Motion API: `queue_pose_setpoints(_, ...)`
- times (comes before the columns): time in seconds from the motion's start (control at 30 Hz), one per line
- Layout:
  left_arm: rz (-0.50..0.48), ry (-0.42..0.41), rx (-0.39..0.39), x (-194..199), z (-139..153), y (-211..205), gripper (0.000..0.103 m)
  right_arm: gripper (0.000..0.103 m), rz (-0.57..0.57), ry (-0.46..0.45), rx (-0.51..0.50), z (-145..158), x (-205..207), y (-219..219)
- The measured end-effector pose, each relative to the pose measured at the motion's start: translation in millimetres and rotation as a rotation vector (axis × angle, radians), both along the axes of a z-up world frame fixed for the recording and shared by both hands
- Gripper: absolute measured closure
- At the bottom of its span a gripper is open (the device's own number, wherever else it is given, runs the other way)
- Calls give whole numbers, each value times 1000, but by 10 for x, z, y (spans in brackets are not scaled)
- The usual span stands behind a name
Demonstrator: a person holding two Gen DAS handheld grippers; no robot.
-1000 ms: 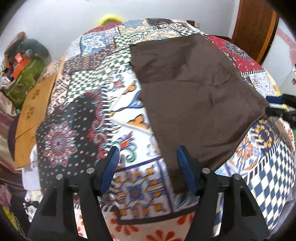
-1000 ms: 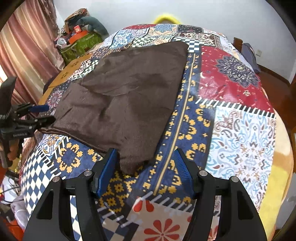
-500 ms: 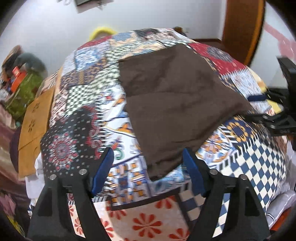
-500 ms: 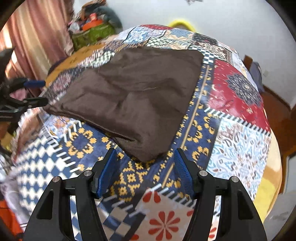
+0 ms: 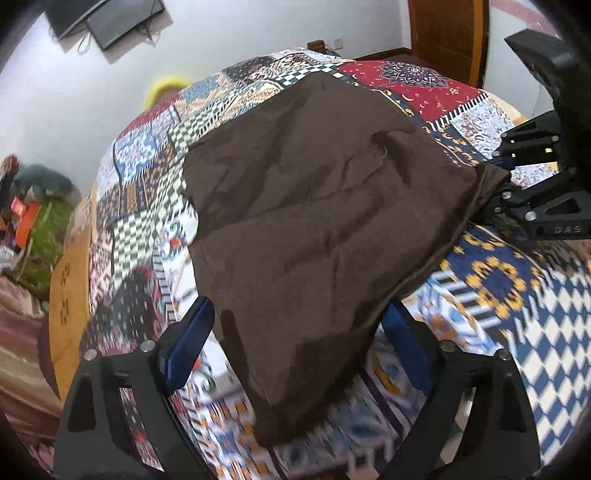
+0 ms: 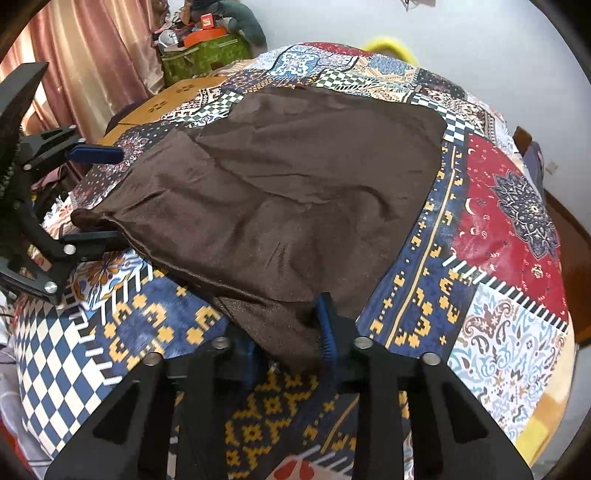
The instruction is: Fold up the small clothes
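My right claw clenched on brown cloth corner, left claw spread wide — cloth corner between its fingers, patchwork bed beneath.

A brown garment lies spread over the patchwork bedspread, its near corner falling between the wide-apart blue-padded jaws of the left gripper at the bottom of the frame. At the right edge, the right gripper meets the cloth's far corner, which looks pinched there. A dark screen hangs upper left on the white wall.
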State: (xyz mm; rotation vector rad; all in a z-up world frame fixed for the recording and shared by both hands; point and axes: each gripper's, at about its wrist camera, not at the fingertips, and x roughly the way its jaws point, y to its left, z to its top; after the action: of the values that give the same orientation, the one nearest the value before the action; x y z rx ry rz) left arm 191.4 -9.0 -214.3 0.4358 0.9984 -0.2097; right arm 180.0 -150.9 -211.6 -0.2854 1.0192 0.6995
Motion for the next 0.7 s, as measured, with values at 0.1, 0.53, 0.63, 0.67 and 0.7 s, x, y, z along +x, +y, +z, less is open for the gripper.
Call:
queue_pose_setpoints(0.1, -10, -39, 69, 123, -41, 5, 11, 84, 6, 21, 14, 8, 32, -4)
queue_pose_setpoints(0.53, -50, 4, 56, 393, -86, 45, 90, 93, -16, 73, 135, 125, 68, -153)
queue_pose_setpoints(0.63, -59, 53, -12, 334, 21, 124, 92, 94, 4, 74, 148, 231, 40, -183)
queue_pose_setpoints(0.67, -68, 65, -30, 305, 57, 135, 92, 94, 14, 73, 148, 269, 23, -191)
queue_pose_setpoints(0.7, -85, 84, -55, 252, 107, 155, 93, 94, 26, 70, 147, 311, 3, -203)
